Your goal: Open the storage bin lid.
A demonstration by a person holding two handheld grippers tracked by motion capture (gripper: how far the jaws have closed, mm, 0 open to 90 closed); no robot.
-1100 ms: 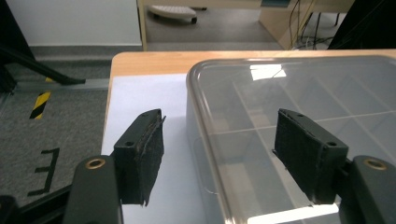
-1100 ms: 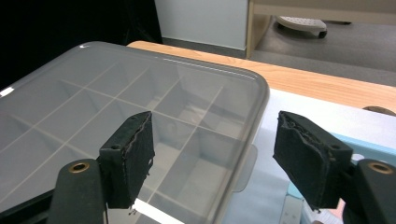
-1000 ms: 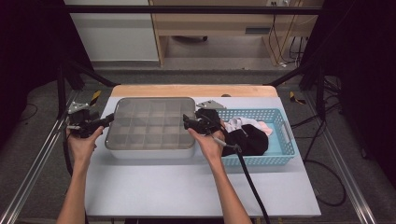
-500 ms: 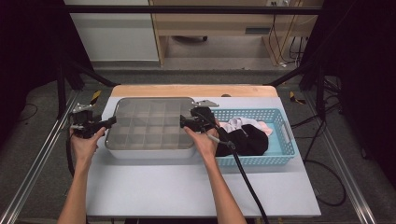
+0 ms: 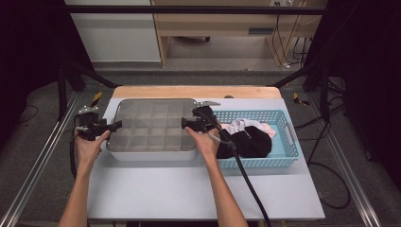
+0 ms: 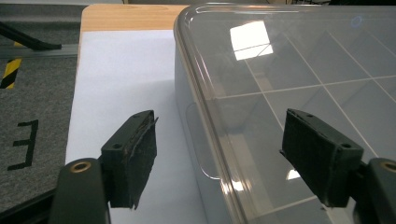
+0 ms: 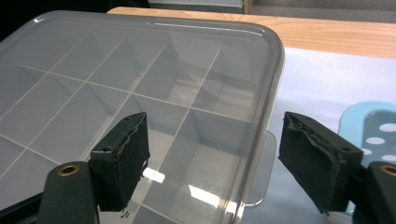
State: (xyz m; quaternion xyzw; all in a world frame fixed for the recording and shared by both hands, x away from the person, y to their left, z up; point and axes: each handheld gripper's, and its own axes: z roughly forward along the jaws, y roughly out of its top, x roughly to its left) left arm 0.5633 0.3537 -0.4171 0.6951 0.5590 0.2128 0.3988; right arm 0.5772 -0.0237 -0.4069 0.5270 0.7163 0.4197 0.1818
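Note:
A clear lidded organiser box (image 5: 151, 130) with a grid of compartments sits on the white table (image 5: 189, 189). My left gripper (image 5: 115, 126) is open at the box's left edge; in the left gripper view (image 6: 219, 154) its jaws straddle the lid's rim (image 6: 205, 112) without touching it. My right gripper (image 5: 185, 123) is open at the box's right edge; in the right gripper view (image 7: 212, 158) its jaws straddle the lid's right rim (image 7: 275, 84), one over the lid, one outside by the tab. The compartments look empty.
A light blue perforated basket (image 5: 283, 156) stands right of the box, holding black clothing (image 5: 248, 142) and white clothing (image 5: 246, 125). Its corner (image 7: 373, 126) shows in the right gripper view. A wooden strip (image 5: 189, 91) runs along the table's far edge. Metal frame rails flank the table.
Both grippers have shifted slightly away from the person along the box's side edges. The right gripper moved from beside the basket toward the box's right rim. The box has not moved.

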